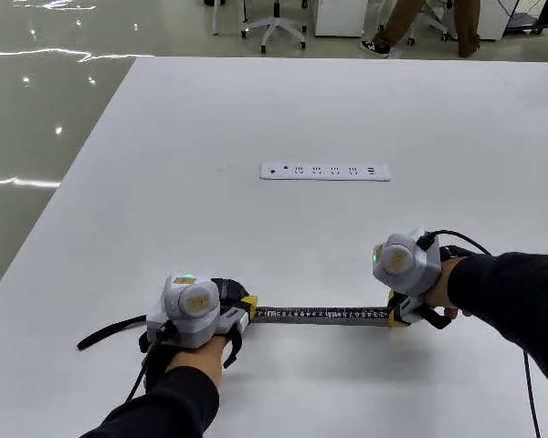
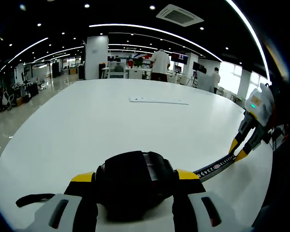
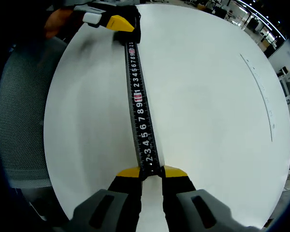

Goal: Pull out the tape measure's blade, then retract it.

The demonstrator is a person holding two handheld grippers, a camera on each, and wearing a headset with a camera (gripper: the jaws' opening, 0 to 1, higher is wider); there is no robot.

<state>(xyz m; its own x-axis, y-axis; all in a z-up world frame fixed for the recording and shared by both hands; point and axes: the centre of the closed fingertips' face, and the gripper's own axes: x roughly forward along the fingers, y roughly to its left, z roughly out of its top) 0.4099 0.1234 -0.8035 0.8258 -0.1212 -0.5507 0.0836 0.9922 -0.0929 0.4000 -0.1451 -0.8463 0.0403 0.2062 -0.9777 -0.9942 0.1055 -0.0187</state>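
The tape measure's black case (image 2: 135, 186) sits at the near left of the surface (image 1: 347, 100), its blade (image 3: 139, 101) drawn flat rightward. A black strap (image 1: 105, 333), probably the case's, trails left; a white power strip (image 1: 325, 172) lies well apart behind. The left gripper (image 1: 245, 310) has its fingers (image 2: 83, 178) closed on the case; the right gripper (image 3: 147, 172) pinches the blade's end. Glossy floor (image 1: 36, 109) and office chairs (image 1: 274, 23) lie beyond
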